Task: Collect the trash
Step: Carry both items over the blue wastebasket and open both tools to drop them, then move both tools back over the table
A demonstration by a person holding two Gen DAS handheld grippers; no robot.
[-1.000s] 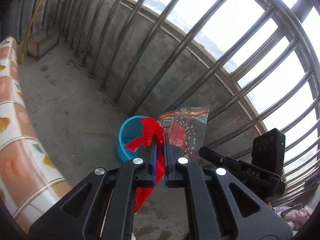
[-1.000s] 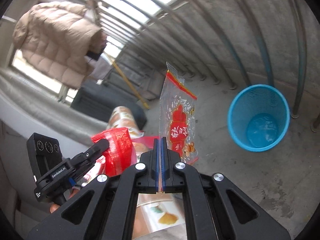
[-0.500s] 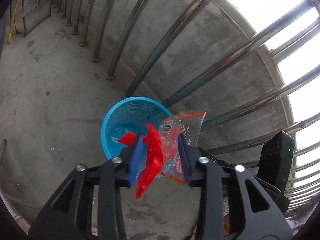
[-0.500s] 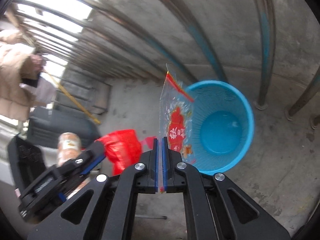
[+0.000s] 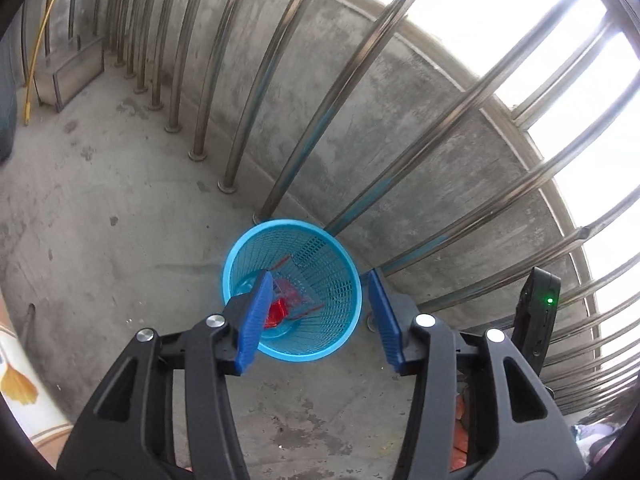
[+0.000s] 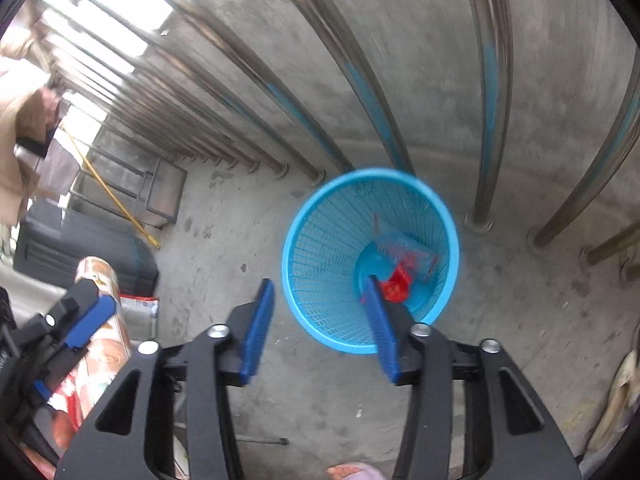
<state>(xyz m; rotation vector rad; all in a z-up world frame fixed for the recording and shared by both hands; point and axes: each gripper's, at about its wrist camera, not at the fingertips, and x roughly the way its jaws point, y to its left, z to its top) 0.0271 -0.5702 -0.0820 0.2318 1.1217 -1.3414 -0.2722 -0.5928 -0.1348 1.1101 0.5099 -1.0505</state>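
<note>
A blue mesh waste basket (image 5: 256,246) stands on the concrete floor by the railing; it also shows in the right wrist view (image 6: 320,248). A red wrapper (image 5: 278,312) and a clear printed snack bag (image 5: 300,292) lie at its bottom, seen in the right wrist view as the red wrapper (image 6: 396,284) and the clear bag (image 6: 416,254). My left gripper (image 5: 320,312) is open and empty above the basket. My right gripper (image 6: 320,320) is open and empty over the basket's near rim. The left gripper shows at the left of the right wrist view (image 6: 80,316).
Steel railing bars (image 5: 292,128) and a low concrete wall (image 5: 360,152) stand just behind the basket. A patterned cloth edge (image 5: 16,380) lies at the left. A dark bin (image 6: 80,248), a yellow pole (image 6: 108,192) and a metal frame (image 6: 164,196) stand further along the floor.
Both grippers opened and let go. The red wrapper and the clear snack bag dropped into the blue basket. Both grippers now hang closer above the basket.
</note>
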